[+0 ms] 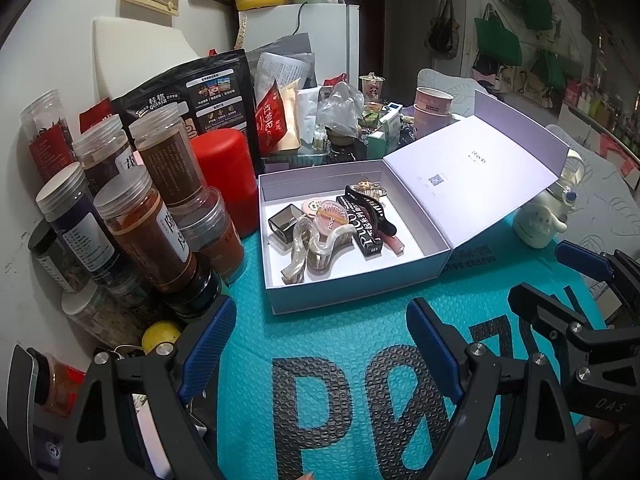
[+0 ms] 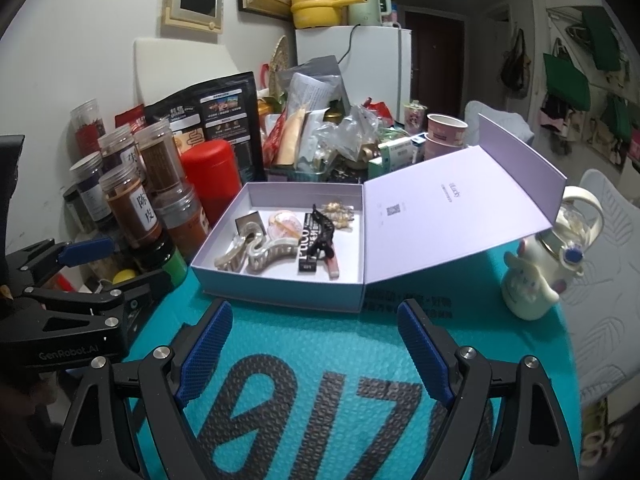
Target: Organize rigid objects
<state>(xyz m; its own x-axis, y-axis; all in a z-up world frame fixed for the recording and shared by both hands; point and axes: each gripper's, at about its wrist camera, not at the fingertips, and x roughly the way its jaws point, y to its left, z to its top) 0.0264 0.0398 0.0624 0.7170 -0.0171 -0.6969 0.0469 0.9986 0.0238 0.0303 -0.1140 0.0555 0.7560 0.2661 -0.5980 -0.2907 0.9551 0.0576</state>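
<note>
Both grippers' fingers (image 1: 208, 336) (image 2: 420, 344) spread wide, empty, before the open box (image 2: 280, 294) holding hair clips (image 2: 256, 250) and cosmetics (image 2: 308, 248).

An open box (image 2: 280, 284) sits on the teal mat (image 2: 312, 344), its lid (image 2: 452, 208) tilted back at the box's right. Inside lie pale hair claws (image 2: 256, 254), a black clip (image 2: 323, 229) and a black tube (image 2: 309, 251). Near of the box, the right gripper (image 2: 314, 354) hovers with jaws spread; left of the box stand jars (image 2: 132, 204) and the left gripper (image 2: 116, 264).

Matt cardboard box (image 1: 352, 284) on a bubbled plastic mat (image 1: 360, 360), holding a glossy translucent plastic hair clip (image 1: 308, 244).
</note>
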